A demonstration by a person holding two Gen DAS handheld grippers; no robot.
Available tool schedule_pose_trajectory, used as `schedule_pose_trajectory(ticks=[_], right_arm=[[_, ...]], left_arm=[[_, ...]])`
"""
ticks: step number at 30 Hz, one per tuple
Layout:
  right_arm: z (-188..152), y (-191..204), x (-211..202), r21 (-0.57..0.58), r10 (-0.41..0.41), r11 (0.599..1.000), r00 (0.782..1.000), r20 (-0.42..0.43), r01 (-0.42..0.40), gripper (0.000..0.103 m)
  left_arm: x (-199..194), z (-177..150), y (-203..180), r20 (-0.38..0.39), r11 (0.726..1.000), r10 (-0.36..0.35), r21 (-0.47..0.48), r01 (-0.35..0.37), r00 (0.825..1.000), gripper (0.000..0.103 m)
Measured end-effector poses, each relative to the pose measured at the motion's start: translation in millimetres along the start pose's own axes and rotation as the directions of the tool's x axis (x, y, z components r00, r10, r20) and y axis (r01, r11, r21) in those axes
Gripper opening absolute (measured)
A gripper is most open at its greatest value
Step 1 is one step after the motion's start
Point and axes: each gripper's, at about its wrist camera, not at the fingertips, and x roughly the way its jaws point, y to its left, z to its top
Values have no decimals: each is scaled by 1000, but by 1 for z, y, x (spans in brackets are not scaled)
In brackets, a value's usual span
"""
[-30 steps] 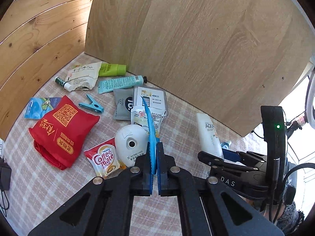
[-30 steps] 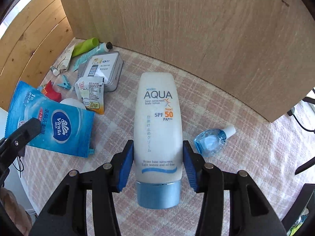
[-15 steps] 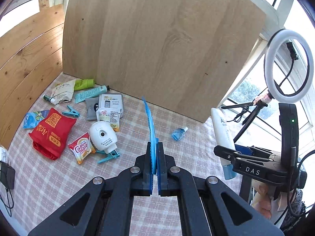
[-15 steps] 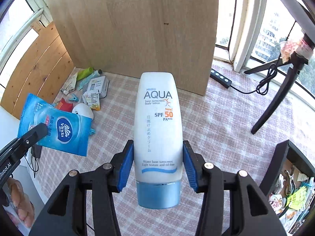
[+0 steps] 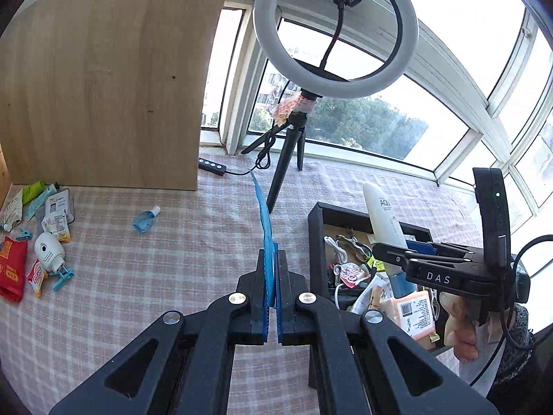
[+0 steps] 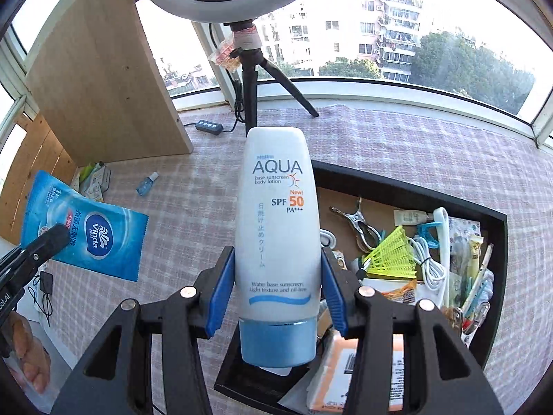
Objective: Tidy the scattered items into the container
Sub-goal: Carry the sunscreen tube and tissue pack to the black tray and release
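Note:
My left gripper [image 5: 271,259] is shut on a blue Vinda wipes packet [image 5: 264,228], seen edge-on here and flat in the right wrist view [image 6: 86,231]. My right gripper [image 6: 276,276] is shut on a white AQUA sunscreen tube [image 6: 276,224], cap toward the camera. It hovers over the near-left corner of the black container [image 6: 414,197], which holds several items. In the left wrist view the container [image 5: 314,235] lies to the right, with the tube [image 5: 380,207] above it. Scattered items stay far left: a red pouch [image 5: 12,273], a white round device [image 5: 48,250], a small blue bottle [image 5: 145,218].
A ring light on a tripod [image 5: 335,34] stands behind the container, its cable controller [image 5: 212,166] on the checked cloth. A wooden board [image 5: 103,86] stands upright at the back left. Windows run along the far side. A hand [image 5: 459,328] grips the right tool.
Both grippers have swung away from the scattered pile, rightward and up, to the black container. The wipes packet and the sunscreen tube have stayed held throughout.

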Motion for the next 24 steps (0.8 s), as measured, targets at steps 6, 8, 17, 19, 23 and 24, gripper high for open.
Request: schedule_pose_trajectory(ticks=[6, 8, 17, 19, 23, 24], right_arm=[[-23, -83, -25, 117, -82, 990, 997, 8, 81, 47], [-32, -104, -30, 151, -102, 983, 995, 4, 101, 47], [-65, -167, -37, 277, -151, 949, 988, -22, 151, 47], [-68, -172, -36, 285, -151, 947, 988, -21, 151, 47], [-70, -172, -35, 260, -107, 959, 994, -24, 109, 59], [-70, -171, -35, 260, -111, 959, 994, -22, 113, 63]], left_arm=[[33, -2, -66, -67, 993, -99, 65, 103, 993, 2], [41, -1, -85, -81, 988, -118, 90, 126, 990, 2], [69, 7, -147, -128, 962, -245, 95, 258, 961, 2], [76, 7, -157, -131, 956, -263, 96, 276, 956, 2], [95, 8, -165, -167, 971, -196, 104, 215, 966, 73], [97, 6, -163, -169, 972, -194, 102, 213, 966, 71]])
